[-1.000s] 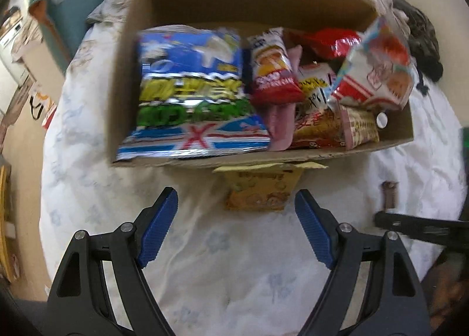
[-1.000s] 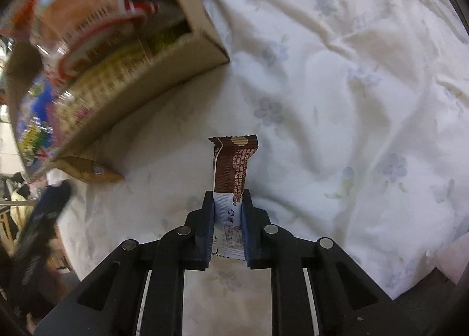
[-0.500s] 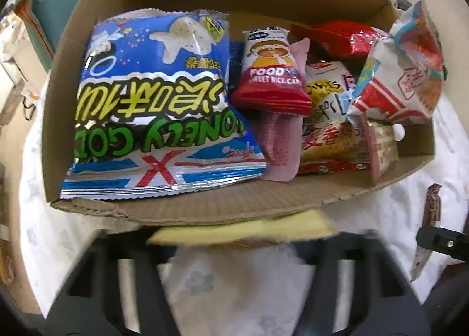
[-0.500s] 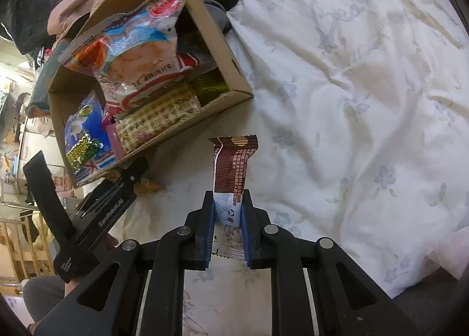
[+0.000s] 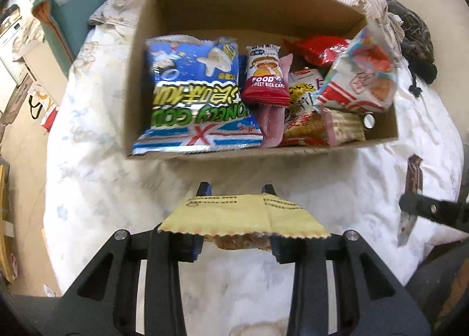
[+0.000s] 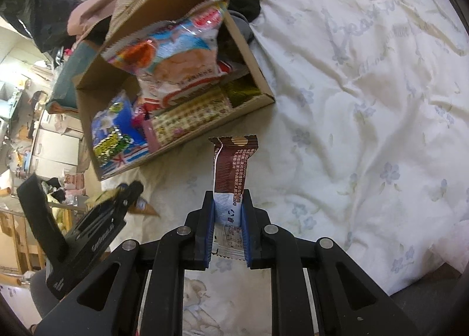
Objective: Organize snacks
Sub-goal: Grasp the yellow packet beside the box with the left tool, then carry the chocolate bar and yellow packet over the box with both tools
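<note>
Yellow, crinkly film is buckling between the just-closing jaws of the left gripper (image 5: 237, 218), lifting a light packet (image 5: 243, 217) before the box (image 5: 263, 154); the right gripper (image 6: 228, 210) is pinching a brown bar (image 6: 231, 169) (slippery wrapper).

The box (image 5: 205, 157) is set on the bed (image 5: 96, 177), packets (image 5: 196, 95) laid inside it — a pouch (image 5: 243, 216) and a bar (image 6: 231, 169) are held before it.

Soft, even indoor light; fisheye-bent edges, dark corners, slight blur.
</note>
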`<state>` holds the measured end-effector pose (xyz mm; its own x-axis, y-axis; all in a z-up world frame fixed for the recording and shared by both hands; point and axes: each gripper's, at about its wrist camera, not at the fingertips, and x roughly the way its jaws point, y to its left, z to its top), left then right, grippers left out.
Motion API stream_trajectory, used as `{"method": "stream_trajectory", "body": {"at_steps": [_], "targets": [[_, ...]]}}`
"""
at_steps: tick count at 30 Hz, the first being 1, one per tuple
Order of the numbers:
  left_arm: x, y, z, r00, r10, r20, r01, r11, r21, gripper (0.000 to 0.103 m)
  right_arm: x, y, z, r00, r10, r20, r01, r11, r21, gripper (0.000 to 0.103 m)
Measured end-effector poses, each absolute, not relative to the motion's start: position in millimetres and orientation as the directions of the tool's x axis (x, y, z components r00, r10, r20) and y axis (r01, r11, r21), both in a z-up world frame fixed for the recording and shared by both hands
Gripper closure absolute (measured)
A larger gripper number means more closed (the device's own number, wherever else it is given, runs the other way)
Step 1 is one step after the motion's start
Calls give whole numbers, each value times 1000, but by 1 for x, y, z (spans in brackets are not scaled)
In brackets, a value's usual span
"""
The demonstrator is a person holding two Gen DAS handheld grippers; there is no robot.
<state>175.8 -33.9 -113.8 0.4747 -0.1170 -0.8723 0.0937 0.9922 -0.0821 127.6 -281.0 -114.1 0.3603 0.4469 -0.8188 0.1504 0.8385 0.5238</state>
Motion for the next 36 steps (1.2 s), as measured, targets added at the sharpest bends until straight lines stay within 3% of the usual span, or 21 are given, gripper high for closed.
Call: {"method": "stream_trajectory", "body": {"at_steps": [13, 26, 36], "targets": [[121, -27, -45, 601, -97, -793, 118, 993, -32, 72, 116, -266, -77, 462, 486, -742, 52, 820, 570, 86], [159, -15, 2, 644, -103, -758, 103, 994, -47, 72, 134, -274, -27, 620, 493, -611, -46, 800, 599, 86], [213, -17, 5, 632, -100, -768, 97, 994, -49, 72, 177, -275, -26, 617, 505, -604, -46, 789, 612, 86]]}}
